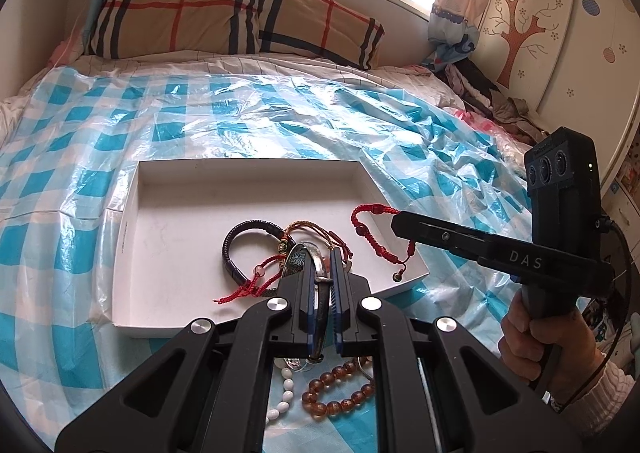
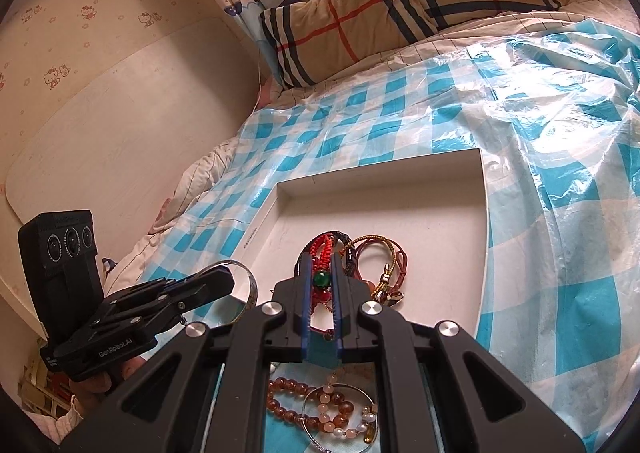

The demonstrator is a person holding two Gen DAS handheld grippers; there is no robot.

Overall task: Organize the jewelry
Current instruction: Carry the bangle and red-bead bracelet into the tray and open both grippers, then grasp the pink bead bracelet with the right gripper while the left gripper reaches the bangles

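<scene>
A shallow white box (image 1: 168, 213) (image 2: 440, 189) lies on the bed. My left gripper (image 1: 323, 273) is shut on a silver bangle (image 1: 318, 269), held over the box's near edge; the bangle also shows in the right wrist view (image 2: 250, 285). My right gripper (image 2: 320, 273) (image 1: 396, 221) is shut on a red braided bracelet (image 1: 370, 231) with a green bead (image 2: 321, 280), held above the box's right side. In the box lie a dark braided bracelet (image 1: 232, 249) and red and gold cord bracelets (image 1: 304, 233) (image 2: 380, 257).
Amber bead bracelets (image 1: 336, 389) (image 2: 288, 397), white beads (image 1: 284, 389) and a thin wire bangle (image 2: 340, 417) lie on the blue checked plastic sheet (image 1: 240, 121) in front of the box. Plaid pillows (image 1: 224, 13) sit at the head. A cupboard (image 1: 560, 33) stands at the right.
</scene>
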